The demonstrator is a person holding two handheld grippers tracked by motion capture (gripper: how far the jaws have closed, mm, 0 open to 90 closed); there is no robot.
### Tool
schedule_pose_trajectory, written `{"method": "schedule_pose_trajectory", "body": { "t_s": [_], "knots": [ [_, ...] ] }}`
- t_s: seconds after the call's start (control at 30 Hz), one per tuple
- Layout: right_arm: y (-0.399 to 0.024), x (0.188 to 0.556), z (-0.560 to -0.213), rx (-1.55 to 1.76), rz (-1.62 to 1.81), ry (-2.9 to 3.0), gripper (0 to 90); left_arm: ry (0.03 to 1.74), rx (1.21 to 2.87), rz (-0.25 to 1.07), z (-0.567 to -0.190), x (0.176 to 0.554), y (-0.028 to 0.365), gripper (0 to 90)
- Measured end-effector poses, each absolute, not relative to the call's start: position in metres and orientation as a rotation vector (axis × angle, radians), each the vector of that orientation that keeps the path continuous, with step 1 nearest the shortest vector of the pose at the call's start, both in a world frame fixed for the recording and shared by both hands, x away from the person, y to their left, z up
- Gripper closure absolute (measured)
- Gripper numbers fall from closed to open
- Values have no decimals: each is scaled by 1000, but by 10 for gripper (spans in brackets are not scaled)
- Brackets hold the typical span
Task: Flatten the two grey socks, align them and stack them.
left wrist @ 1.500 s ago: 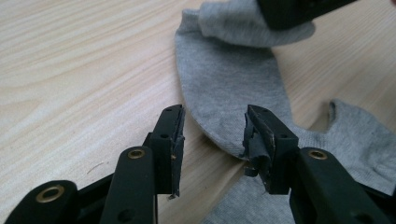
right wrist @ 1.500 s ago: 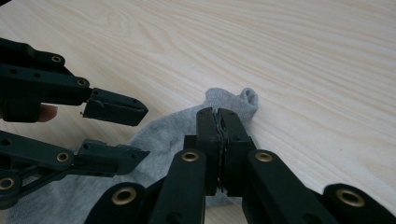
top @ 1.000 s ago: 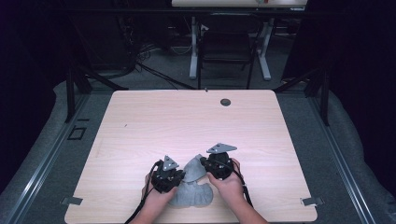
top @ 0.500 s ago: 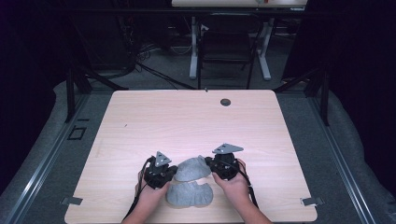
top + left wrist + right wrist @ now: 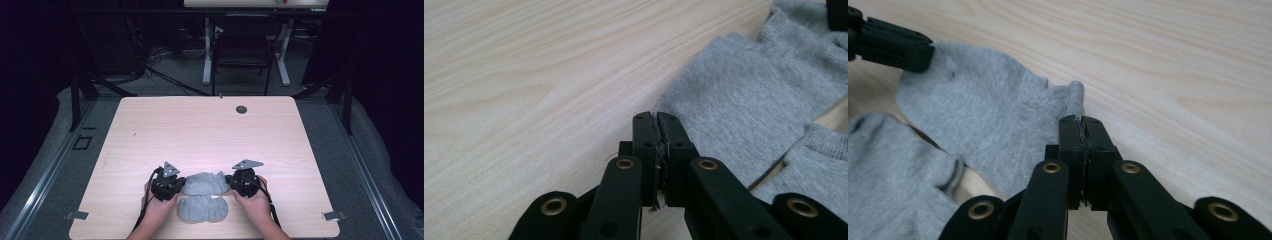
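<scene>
your left gripper point(image 5: 176, 184) and right gripper point(image 5: 234, 181) both have their jaws pressed together, each pinching one end of the upper grey sock point(image 5: 204, 182), low in the high view. it lies flat between them on the table point(image 5: 200, 130); a second sock point(image 5: 202, 209) lies just below.

Two grey socks lie near the table's front edge: a farther sock point(image 5: 204, 183) and a nearer sock point(image 5: 202, 208). One wooden table point(image 5: 200, 130), with one dark round grommet point(image 5: 241, 109) at its far side.
</scene>
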State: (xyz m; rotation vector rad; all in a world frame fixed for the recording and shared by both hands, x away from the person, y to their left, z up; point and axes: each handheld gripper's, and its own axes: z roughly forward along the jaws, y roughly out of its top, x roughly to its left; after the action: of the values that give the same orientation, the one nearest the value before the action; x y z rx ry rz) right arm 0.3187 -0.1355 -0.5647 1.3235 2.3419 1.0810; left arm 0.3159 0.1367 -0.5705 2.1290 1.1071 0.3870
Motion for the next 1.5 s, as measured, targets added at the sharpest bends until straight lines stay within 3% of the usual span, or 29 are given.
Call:
{"method": "schedule_pose_trajectory", "body": {
  "t_s": [0.2, 0.37, 0.53, 0.8, 1.5],
  "knots": [
    [-134, 318, -568, 1320, 1056, 2365, 852, 1115, 2113, 391, -571, 316, 139, 870],
    [-136, 318, -565, 1310, 1079, 2370, 758, 1102, 2106, 370, -570, 316, 142, 795],
    [-137, 322, -564, 1275, 1070, 2395, 740, 1099, 2094, 363, -570, 318, 142, 714],
    [-132, 330, -563, 1263, 1096, 2411, 675, 1083, 2122, 362, -571, 322, 137, 728],
    [-127, 328, -567, 1209, 1080, 2456, 841, 1069, 2144, 372, -573, 321, 138, 867]
  ]
}}
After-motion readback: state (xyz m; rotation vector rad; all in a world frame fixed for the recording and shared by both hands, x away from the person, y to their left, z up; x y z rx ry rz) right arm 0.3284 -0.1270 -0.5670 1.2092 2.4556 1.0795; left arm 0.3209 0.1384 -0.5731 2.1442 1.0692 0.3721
